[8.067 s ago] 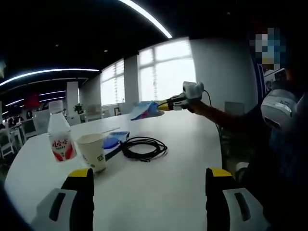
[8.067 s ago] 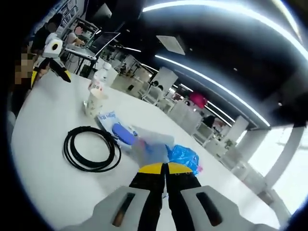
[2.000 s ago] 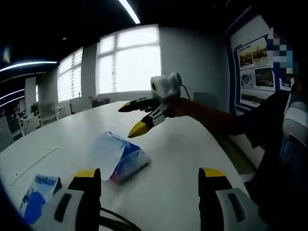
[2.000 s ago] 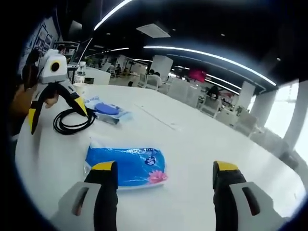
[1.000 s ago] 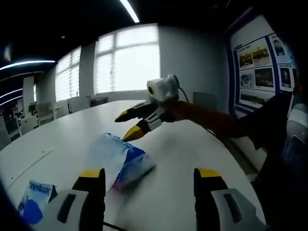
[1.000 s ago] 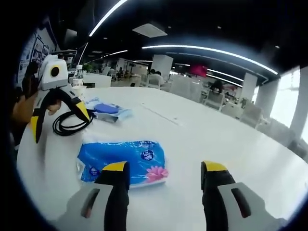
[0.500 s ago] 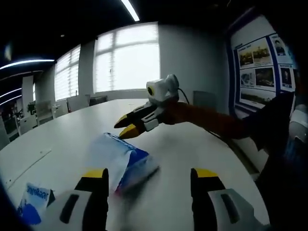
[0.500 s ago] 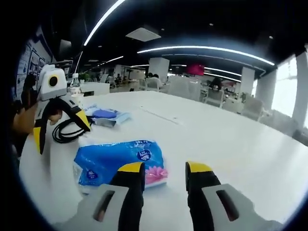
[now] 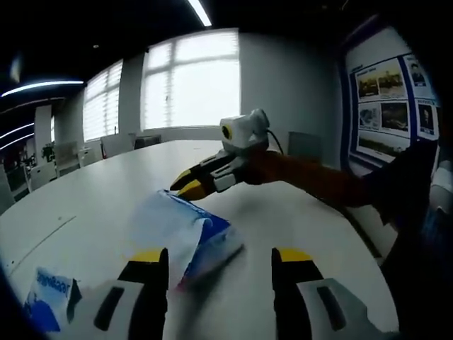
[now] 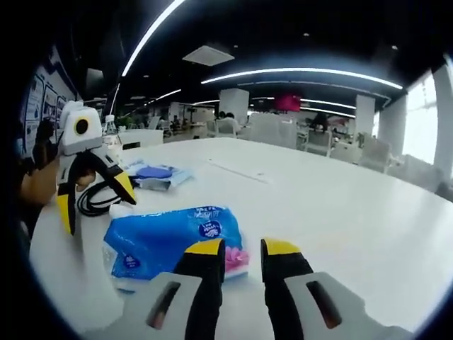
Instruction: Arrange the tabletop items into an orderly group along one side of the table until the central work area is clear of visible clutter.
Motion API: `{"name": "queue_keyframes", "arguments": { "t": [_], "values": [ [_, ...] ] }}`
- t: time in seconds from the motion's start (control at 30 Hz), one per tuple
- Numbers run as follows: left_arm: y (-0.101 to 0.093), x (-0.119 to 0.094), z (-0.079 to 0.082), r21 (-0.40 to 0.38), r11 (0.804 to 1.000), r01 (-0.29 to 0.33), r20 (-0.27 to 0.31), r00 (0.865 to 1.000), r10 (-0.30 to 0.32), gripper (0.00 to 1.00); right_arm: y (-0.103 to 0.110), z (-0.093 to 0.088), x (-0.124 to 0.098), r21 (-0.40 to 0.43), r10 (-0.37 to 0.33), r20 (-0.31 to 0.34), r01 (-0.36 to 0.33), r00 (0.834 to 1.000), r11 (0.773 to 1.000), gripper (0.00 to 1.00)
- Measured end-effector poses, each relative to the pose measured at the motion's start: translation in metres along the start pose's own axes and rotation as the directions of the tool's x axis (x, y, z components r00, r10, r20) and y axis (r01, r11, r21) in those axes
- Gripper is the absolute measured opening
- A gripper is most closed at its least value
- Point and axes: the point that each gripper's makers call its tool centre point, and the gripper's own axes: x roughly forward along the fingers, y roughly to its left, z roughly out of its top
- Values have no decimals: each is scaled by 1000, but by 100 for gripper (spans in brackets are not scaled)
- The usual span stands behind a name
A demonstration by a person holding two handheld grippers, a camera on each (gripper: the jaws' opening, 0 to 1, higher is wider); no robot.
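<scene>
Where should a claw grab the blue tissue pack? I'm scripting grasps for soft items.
Judging by its pose, take the blue tissue pack at its near end edge, coming in low along the table. It lies flat, and the right claw is already narrowing there.

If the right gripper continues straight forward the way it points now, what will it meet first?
Most likely the blue tissue pack: it lies on the white table right before the right gripper, whose jaws stand nearly closed at the pack's near corner. Depth is unclear.

The left gripper point(image 9: 219, 258) has its jaws spread wide; the right gripper point(image 10: 242, 249) has its jaws nearly together.
</scene>
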Motion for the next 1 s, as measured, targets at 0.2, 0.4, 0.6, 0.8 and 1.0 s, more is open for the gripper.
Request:
{"name": "queue_keyframes", "arguments": {
  "t": [0.2,0.4,0.6,0.8,1.0],
  "values": [
    [4,5,-5,-33,999,-8,-33,999,7,41,0,-2,-2,30,-3,11,3,1000,1000,5],
    [16,10,-8,-73,997,-19,-42,999,16,27,-1,-5,-6,40,-6,10,6,1000,999,2],
    [15,12,-7,-75,997,-35,-49,998,32,26,-2,-5,-6,38,-11,7,11,1000,999,0],
    [16,13,-10,-63,995,-73,-83,994,67,9,1,-6,-8,42,-9,8,8,1000,999,0],
    [14,10,-11,-45,995,-94,-90,992,90,5,-1,-7,-10,53,-12,8,11,1000,999,0]
  ]
}}
